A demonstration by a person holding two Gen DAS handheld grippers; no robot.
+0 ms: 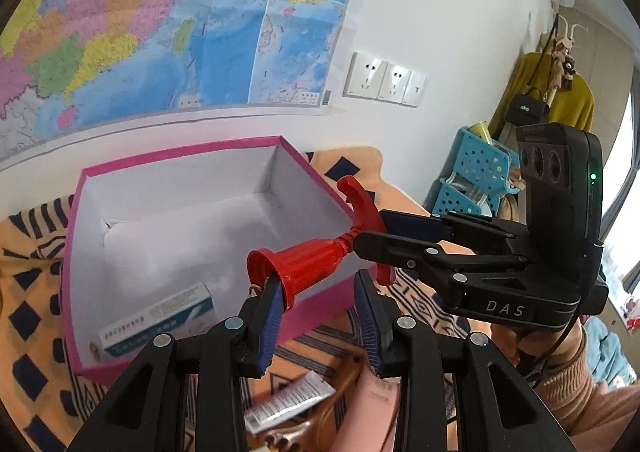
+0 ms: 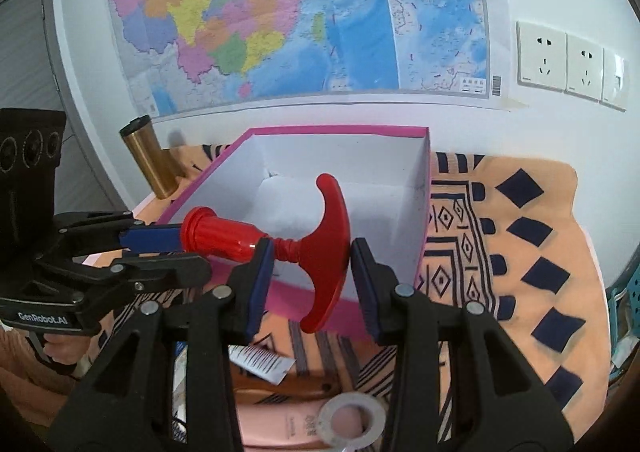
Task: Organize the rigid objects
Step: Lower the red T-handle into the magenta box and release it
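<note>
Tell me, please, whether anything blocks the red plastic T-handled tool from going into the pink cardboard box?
Nothing visible does. The red plastic T-handled tool, held by both grippers, hangs over the near wall of the open pink cardboard box, whose white floor holds only a small white carton in one corner.

A: Support surface?
B: Orange patterned cloth [image 2: 520,236] covers it. Sitting on it: pink box [image 2: 425,211], gold tumbler [image 2: 150,159] beside the box.
A: Near edge?
B: Tape roll [image 2: 354,418], white sachet [image 2: 260,364], pink package [image 2: 296,426].
</note>
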